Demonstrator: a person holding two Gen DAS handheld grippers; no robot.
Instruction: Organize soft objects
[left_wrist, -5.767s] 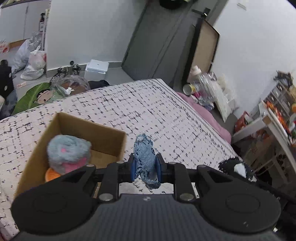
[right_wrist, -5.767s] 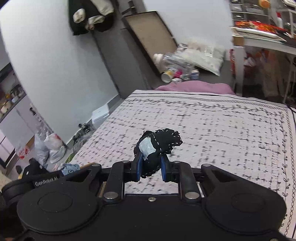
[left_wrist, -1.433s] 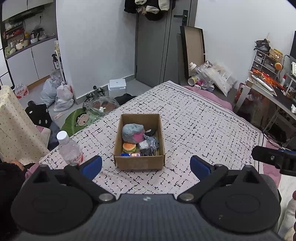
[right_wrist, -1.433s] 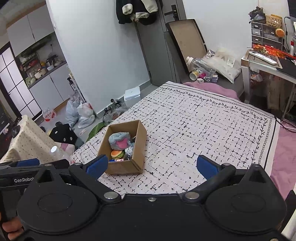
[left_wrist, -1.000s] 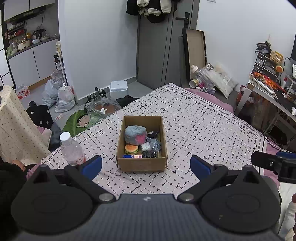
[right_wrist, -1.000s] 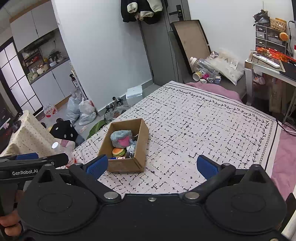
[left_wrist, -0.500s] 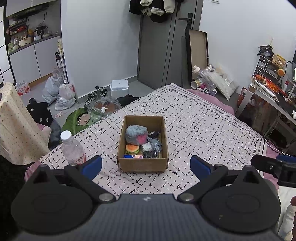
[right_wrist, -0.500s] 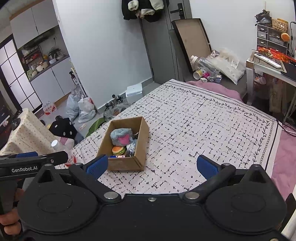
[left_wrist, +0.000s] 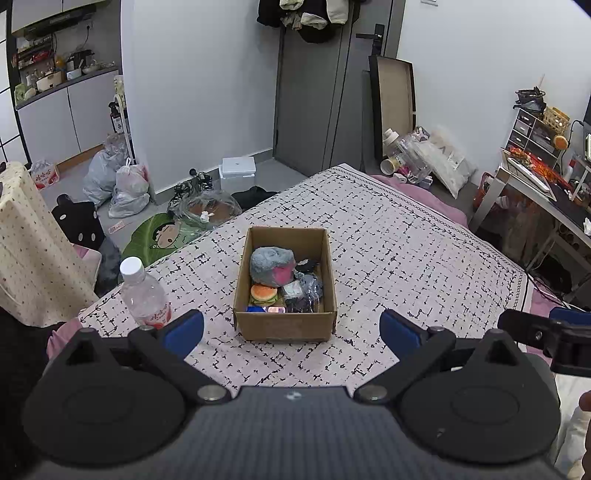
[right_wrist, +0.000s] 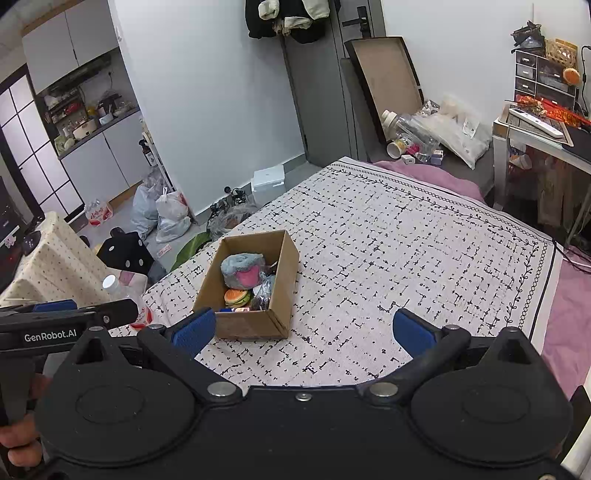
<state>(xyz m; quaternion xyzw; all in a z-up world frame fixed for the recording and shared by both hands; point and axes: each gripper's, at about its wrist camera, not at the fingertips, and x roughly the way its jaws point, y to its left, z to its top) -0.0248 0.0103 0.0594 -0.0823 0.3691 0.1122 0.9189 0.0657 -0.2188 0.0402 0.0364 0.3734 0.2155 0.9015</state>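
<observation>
Soft objects: grey-pink plush, burger toy and dark pieces too tangled to tell apart sat in cardboard box on bedspread | box ahead of left gripper, ahead-left of right gripper | both held empty, fingers spread wide | water bottle beside left finger (base hidden).
</observation>
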